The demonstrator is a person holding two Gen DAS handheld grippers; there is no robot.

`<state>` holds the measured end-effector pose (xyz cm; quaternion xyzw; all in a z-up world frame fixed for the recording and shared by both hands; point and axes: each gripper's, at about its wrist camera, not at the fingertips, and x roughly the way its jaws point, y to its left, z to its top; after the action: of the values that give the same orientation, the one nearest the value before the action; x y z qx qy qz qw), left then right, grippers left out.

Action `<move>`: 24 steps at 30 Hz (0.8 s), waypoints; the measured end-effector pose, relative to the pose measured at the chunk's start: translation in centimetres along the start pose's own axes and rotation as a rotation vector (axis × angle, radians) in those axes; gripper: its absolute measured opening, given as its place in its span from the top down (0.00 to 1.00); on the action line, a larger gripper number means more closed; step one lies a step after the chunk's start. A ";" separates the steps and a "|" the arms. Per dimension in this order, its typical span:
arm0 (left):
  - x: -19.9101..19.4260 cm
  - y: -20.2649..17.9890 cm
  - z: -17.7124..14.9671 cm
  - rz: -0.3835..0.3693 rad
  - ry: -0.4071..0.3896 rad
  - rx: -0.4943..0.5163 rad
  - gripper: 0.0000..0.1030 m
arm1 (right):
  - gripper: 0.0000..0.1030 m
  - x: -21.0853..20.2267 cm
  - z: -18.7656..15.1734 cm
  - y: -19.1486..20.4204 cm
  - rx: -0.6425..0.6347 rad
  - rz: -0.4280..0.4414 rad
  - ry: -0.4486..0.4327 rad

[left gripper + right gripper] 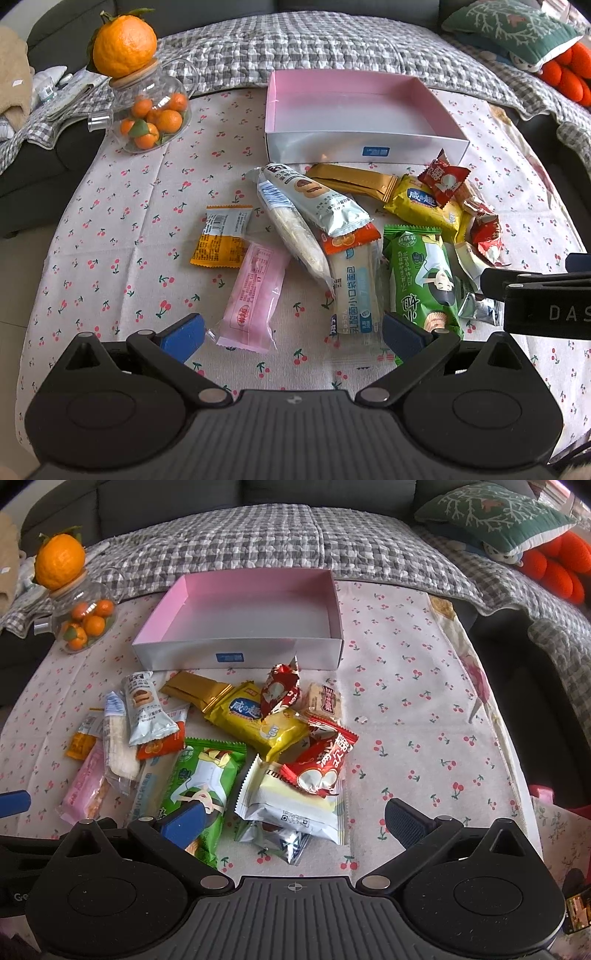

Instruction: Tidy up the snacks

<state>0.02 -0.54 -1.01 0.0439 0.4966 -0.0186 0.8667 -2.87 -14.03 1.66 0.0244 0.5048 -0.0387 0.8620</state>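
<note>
Currently, findings by view.

Left wrist view:
- Left gripper [293, 330]: jaws spread wide, nothing between them, low over the near edge of the cloth.
- Pink pack [255, 295]: lies just ahead, between the two pad lines, nearer the left pad; long axis runs away from the tongs, leaning slightly right.
- White bread pack [356, 286]: beside the right pad, long axis also pointing away.
- Green pack [421, 277]: partly behind the right pad.
- Box [364, 149]: empty, beyond the pile, open side up.
- Right tool: a black part enters at the right edge, above the pile's right end.

Right wrist view:
- Right gripper [295, 821]: jaws wide apart, holding nothing.
- White pack [295, 801]: directly between the pads, touching neither; long axis points roughly away.
- Red pack [325, 764]: rests on its far end.
- Silver wrapper [280, 842]: tucked under its near end.
- Box [240, 653]: empty, well beyond, ahead and left.

Judgement:
- Progress: no snack boxed yet.
- Nearer arm: left for pink, right for white; each pack lies lengthwise, so a grip across its width suits.
</note>
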 end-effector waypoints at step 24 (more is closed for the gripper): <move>0.0 -0.1 -0.1 0.003 -0.003 0.003 0.00 | 0.00 0.1 0.0 0.1 -0.005 0.003 0.005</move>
<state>-0.10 -0.62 -1.07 0.0460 0.4951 -0.0180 0.8674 -2.86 -13.96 1.56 0.0232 0.5070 -0.0364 0.8609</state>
